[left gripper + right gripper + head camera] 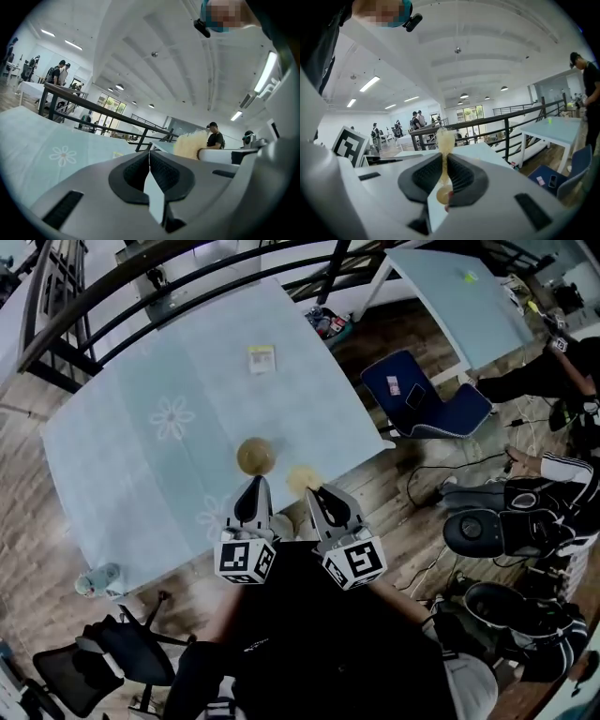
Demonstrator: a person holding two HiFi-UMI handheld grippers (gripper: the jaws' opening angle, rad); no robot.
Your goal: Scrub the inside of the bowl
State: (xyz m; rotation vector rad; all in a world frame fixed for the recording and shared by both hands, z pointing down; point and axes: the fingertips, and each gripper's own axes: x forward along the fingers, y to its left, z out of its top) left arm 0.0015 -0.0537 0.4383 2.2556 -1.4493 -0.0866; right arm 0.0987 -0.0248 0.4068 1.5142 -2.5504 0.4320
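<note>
In the head view a small golden-brown bowl (255, 457) stands on the pale blue flower-print table (141, 456), close to its near edge. My left gripper (252, 489) is just in front of the bowl, shut and empty, its jaws closed edge to edge (149, 157). My right gripper (315, 495) is shut on a cream fluffy brush (302, 478), held to the right of the bowl and apart from it. The brush's yellowish handle shows between the right gripper (443, 161) jaws, with its tuft (445, 137) above them. From the left gripper view the brush head (190, 144) shows at the right.
A yellow card (262, 359) lies at the far side of the table. A blue chair (427, 397) and a second table (459, 296) stand to the right, with bags and cables on the floor (506, 521). A black office chair (122, 652) is at lower left. A dark railing (187, 277) runs behind.
</note>
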